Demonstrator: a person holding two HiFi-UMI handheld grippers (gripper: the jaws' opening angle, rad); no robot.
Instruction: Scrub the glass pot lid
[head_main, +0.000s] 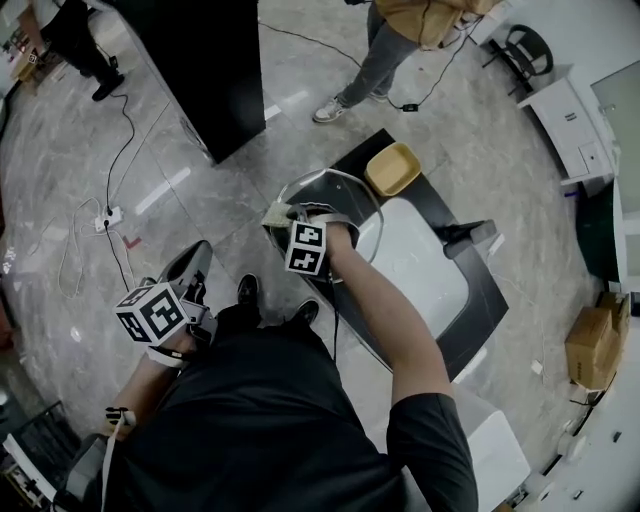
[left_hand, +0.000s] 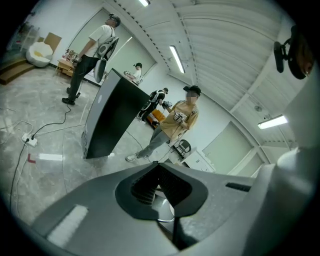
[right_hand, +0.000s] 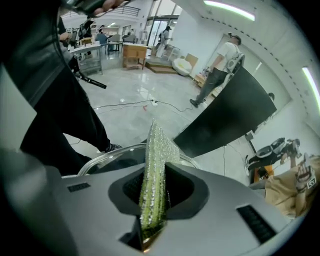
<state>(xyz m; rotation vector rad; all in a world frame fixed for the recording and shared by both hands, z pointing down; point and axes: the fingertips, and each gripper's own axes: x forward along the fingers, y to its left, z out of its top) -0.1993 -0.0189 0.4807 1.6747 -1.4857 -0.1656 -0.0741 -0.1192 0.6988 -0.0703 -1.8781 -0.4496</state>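
One sponge (right_hand: 152, 192), on edge, long axis toward glass lid (right_hand: 102, 156), clamped in right gripper (right_hand: 155, 172); left gripper (left_hand: 159, 170) closed, empty; yellow bowl (head_main: 371, 175) empty.

The left gripper (left_hand: 159, 167) points out over a grey marble floor (left_hand: 45, 125), its jaws meeting at the tips with nothing held between them. Beyond stands a tall black panel (left_hand: 112, 117). A person in a tan top (left_hand: 176, 125) stands just past it, and a person in a white top (left_hand: 94, 52) is farther left. A white power strip (left_hand: 31, 141) lies on the floor.
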